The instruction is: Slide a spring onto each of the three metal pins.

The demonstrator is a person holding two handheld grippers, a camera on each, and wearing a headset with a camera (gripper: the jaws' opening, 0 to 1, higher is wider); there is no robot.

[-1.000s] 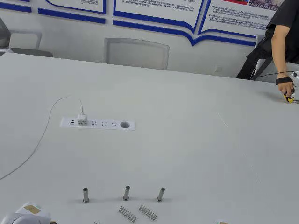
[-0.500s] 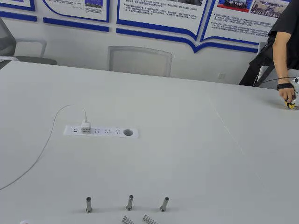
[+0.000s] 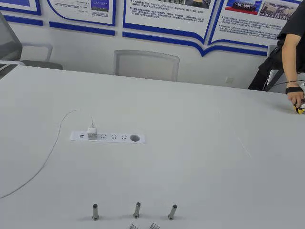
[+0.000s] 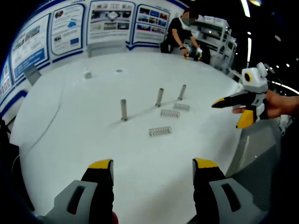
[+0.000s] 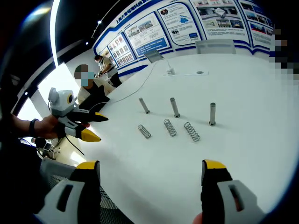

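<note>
White bench [image 3: 190,143], wide and mostly bare, under everything. Against a second ago, tilted upward in the head view: more wall, less near edge, springs [image 3: 154,225] now cut by the bottom border, pins [image 3: 137,210] low in the picture. Down to the headset lifting, not to any part shifting: same row, same spacing between them. For the task, judged from that: nothing begun, all three pins bare, all three springs loose, first pick-up not yet made.

Nearest, left tongs [image 4: 153,164]: spread wide, yellow tips well apart, pinching nothing, touching nothing, hovering short of the parts. Same for right tongs [image 5: 150,164]: fully spread, empty, clear of the bench. Held at opposite sides of the work, facing one another across it.

Just beyond the tips, three springs lying flat on the bench, near one another but apart, on the person's side of the pins and touching none. Behind them, three metal pins standing in a loose row, well apart from both tongs.

Farther back, power strip [image 3: 107,137] set into the bench, with a white charger [image 3: 91,132] plugged in and a thin cable [image 3: 47,157] curving off toward the near left edge.

Farthest, grey chair [image 3: 146,64] pushed up to the far side, blue-trimmed posters [image 3: 162,14] along the wall, and a person [image 3: 293,43] at the far right corner, hand on something yellow.
</note>
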